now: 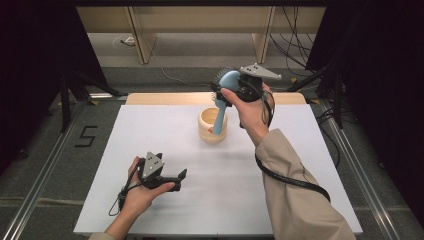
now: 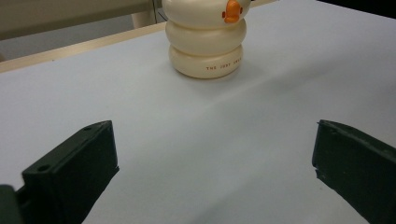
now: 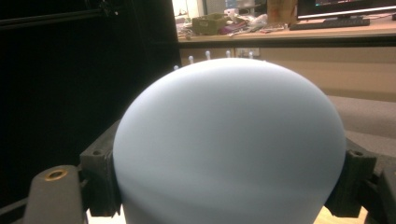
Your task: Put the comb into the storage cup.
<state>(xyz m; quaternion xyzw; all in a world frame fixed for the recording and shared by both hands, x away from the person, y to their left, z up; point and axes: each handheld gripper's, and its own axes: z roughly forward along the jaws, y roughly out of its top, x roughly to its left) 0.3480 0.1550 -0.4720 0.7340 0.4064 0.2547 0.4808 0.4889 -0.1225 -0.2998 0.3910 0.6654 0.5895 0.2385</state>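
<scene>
Hairbrush, light blue, stands handle-down in the cream ringed holder near the white table's far edge. Its rounded head sits pinched between the right gripper's jaws. Well apart, the left gripper rests low over the table, jaws spread and empty, facing the holder.

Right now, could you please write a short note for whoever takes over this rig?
Right gripper: shut on the brush by its blue head, held above the cup, handle tip in or just over the cup's mouth.
Left gripper: open, nothing in it, low over the table.
Done: brush gripped.
Left: probably seat or lift the brush; direction unclear.
</scene>
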